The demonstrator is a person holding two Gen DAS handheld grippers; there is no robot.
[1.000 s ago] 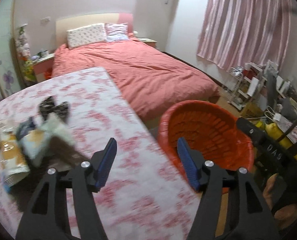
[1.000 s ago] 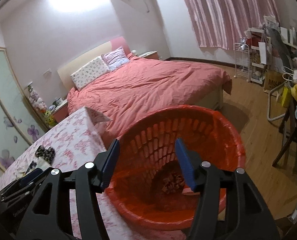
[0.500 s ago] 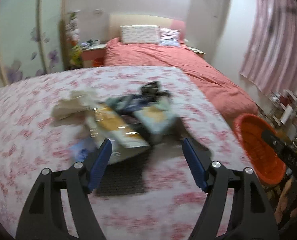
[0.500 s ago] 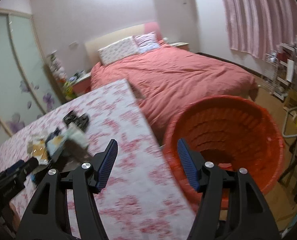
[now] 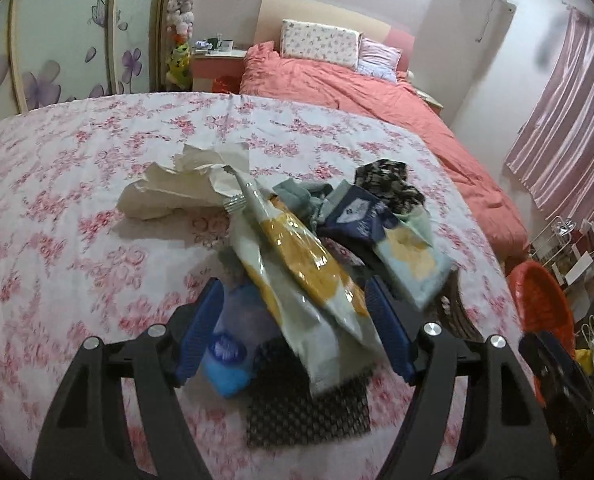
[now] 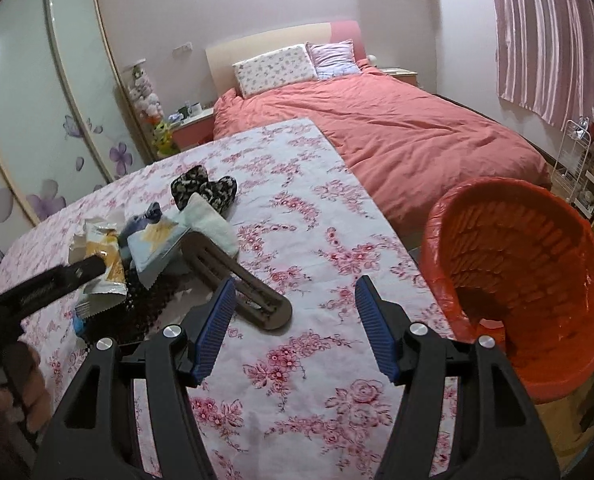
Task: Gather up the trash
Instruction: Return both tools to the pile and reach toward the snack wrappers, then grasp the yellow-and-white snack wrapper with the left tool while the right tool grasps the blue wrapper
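Note:
A pile of trash lies on the floral table: a yellow and white snack bag, crumpled paper, a light blue packet, a dark blue packet and a blue wrapper. My left gripper is open, its jaws on either side of the snack bag's near end. My right gripper is open and empty above the table's right part, beside the orange bin. The pile also shows in the right wrist view.
A brown flat object and a black patterned cloth lie on the table. A dark mesh mat sits under the pile. A bed with a red cover stands behind. A wire rack is at the right.
Both grippers swung left, away from the orange bin and toward the table. My left gripper came down over the trash pile, its jaws now around the snack bag.

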